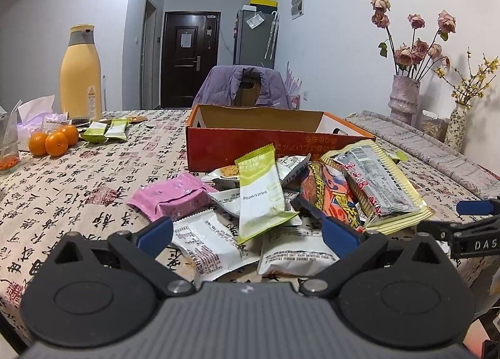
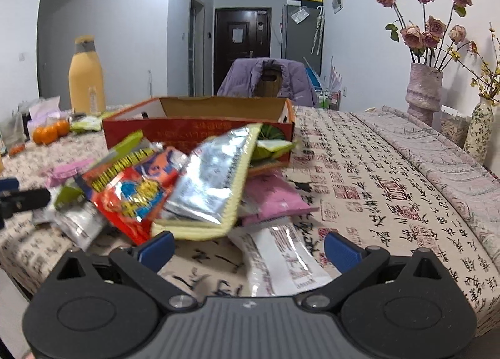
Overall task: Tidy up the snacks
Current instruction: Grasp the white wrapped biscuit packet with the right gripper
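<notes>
On the table [image 1: 78, 177] with a cloth printed in black characters, the left wrist view shows a heap of snack packets lying just in front of an orange cardboard box [image 1: 250, 146]. The left gripper [image 1: 247, 231] has its blue fingers spread wide, and nothing is between them; it is low over the near edge of the heap. In the heap there is a pink packet [image 1: 170, 196] at the left, a green and white stick packet [image 1: 261, 190] leaning over the others, a red and orange packet [image 1: 334, 193], and a silver packet with yellow border [image 1: 379, 184] at the right. White packets [image 1: 206, 243] lie nearest to the fingers. Far left are three oranges [image 1: 53, 142] and a tall yellow bottle [image 1: 80, 74]. The right gripper [image 1: 475, 218] enters from the right edge.

In the right wrist view, the right gripper [image 2: 248, 249] is also open wide and holds nothing. The silver packet with yellow border [image 2: 212, 184] and the red and orange packet [image 2: 134, 190] are just beyond its left finger, somewhat blurred. A white packet [image 2: 287, 259] lies between the fingers on the cloth, and the pink packet [image 2: 272, 196] lies behind it. The orange cardboard box [image 2: 200, 127] stands behind the heap, open at the top. A vase of dried roses [image 2: 425, 90] is at the right.
</notes>
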`<state>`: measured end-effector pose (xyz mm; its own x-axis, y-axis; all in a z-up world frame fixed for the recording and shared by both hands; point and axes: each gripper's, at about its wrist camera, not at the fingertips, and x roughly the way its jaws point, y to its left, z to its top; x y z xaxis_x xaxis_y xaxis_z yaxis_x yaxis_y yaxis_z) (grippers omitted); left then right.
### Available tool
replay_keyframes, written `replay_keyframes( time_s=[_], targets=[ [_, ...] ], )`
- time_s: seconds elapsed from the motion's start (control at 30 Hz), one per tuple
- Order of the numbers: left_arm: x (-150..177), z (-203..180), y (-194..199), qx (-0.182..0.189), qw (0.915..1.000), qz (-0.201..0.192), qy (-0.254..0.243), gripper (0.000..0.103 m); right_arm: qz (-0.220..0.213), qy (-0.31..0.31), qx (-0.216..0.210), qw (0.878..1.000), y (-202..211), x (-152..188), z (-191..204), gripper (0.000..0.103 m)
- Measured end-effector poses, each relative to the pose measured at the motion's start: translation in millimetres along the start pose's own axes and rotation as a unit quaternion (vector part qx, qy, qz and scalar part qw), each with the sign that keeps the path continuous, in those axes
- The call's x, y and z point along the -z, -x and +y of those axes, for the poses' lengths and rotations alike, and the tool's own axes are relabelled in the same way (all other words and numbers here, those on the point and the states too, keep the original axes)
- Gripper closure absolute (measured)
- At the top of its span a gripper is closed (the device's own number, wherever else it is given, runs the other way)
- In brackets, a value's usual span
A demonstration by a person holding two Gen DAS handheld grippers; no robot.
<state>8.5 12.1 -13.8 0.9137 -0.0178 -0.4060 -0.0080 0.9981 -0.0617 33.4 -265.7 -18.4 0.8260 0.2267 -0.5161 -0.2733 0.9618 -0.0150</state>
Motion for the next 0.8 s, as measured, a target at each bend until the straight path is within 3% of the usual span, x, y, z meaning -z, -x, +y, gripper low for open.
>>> replay_keyframes(
  time_s=[0.33,0.67,0.8],
  targets=[
    [1,-1,-5,-0.003,0.9999,0.010,-0.001,0.000,0.034,0.004,-0.009,0.999,-31,5,-21,0.023],
    [1,-2,-10,-0.005,0.9997,0.022,0.004,0.000,0.029,-0.004,-0.042,0.999,-32,3,-22,0.062],
    [1,-2,-9,-0.005,0.9997,0.022,0.004,0.000,0.021,-0.016,-0.041,0.999,-28,2,-24,0.064]
  ],
)
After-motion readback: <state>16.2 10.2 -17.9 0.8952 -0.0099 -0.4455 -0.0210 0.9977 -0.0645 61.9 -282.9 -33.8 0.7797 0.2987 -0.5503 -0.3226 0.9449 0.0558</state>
